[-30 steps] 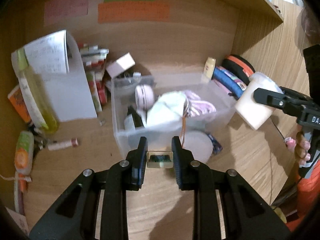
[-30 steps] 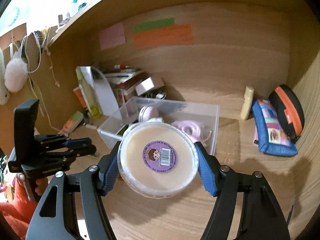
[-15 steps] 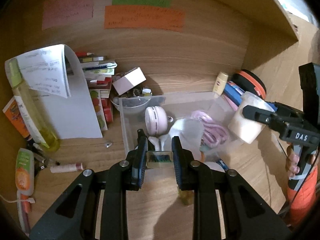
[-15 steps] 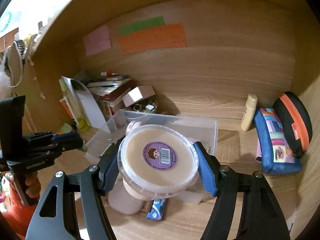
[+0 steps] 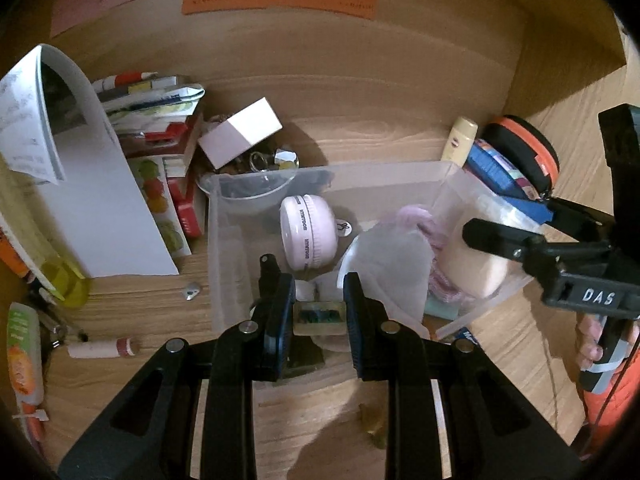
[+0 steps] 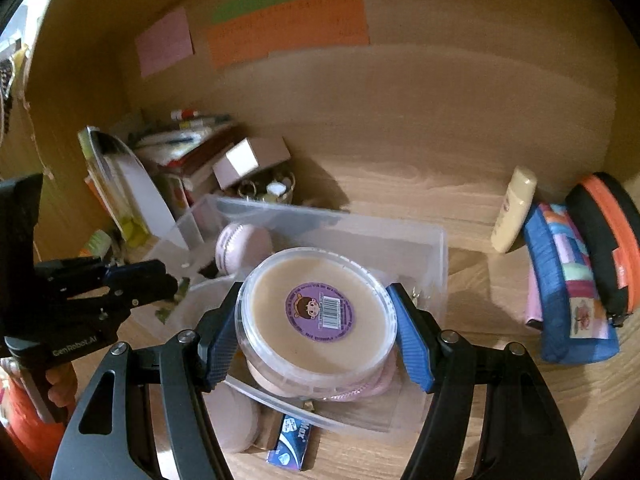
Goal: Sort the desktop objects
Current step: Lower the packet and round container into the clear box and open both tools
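I am bringing both tools forward over the clear plastic bin (image 5: pixel 224 248): the right tool (image 6: pixel 316 320) is pinching the round cream tub (image 6: pixel 316 312), now above the bin, while the left tool (image 5: pixel 319 312) is clamping a small, possibly glass, block (image 5: pixel 319 317) at its near edge, ready for dropping.

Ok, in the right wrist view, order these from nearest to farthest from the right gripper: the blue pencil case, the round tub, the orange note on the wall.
1. Round tub, held between the right gripper fingers.
2. Blue pencil case, off to the right on the desk.
3. Orange note, high on the back wall.
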Available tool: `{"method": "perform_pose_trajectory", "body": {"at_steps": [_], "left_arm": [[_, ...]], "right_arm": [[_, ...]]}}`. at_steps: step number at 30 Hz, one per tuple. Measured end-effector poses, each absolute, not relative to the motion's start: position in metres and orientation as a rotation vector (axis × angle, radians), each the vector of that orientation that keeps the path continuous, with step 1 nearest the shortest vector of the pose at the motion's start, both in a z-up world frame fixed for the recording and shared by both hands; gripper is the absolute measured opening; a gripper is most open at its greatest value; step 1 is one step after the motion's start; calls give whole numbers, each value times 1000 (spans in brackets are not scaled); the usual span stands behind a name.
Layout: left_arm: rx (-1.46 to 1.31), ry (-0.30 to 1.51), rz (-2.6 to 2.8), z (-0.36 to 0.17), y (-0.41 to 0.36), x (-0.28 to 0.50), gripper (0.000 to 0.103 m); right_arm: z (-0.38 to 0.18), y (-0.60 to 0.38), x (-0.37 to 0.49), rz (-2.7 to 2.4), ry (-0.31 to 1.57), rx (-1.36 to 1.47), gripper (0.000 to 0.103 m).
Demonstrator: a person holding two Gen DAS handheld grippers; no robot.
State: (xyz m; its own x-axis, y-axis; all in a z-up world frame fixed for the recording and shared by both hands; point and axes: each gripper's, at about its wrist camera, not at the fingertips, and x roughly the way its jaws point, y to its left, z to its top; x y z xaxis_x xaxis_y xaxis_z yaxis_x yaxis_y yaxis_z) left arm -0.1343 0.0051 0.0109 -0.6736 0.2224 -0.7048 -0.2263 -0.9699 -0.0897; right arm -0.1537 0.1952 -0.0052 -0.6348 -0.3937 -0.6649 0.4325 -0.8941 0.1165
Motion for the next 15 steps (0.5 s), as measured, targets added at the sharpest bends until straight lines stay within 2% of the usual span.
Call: {"method": "perform_pose_trajectory", "body": {"at_steps": [3, 5, 8, 14, 15], "left_arm": [[-1130, 18, 2684, 7, 6, -135, 26], [-1140, 21, 2684, 6, 6, -137, 40], [-1133, 18, 2697, 5, 6, -136, 54], [-1084, 4, 2702, 12, 3, -131, 72], [-1074, -1, 2697, 14, 2, -131, 72]], "right_arm": [[-8, 194, -156, -2503, 95, 986, 66], [-7, 193, -156, -2501, 100, 980, 66], [-8, 190, -158, -2510, 138, 971, 67], [-13, 177, -163, -2536, 223, 971, 68], [-14, 175, -163, -2541, 242, 974, 69]]}}
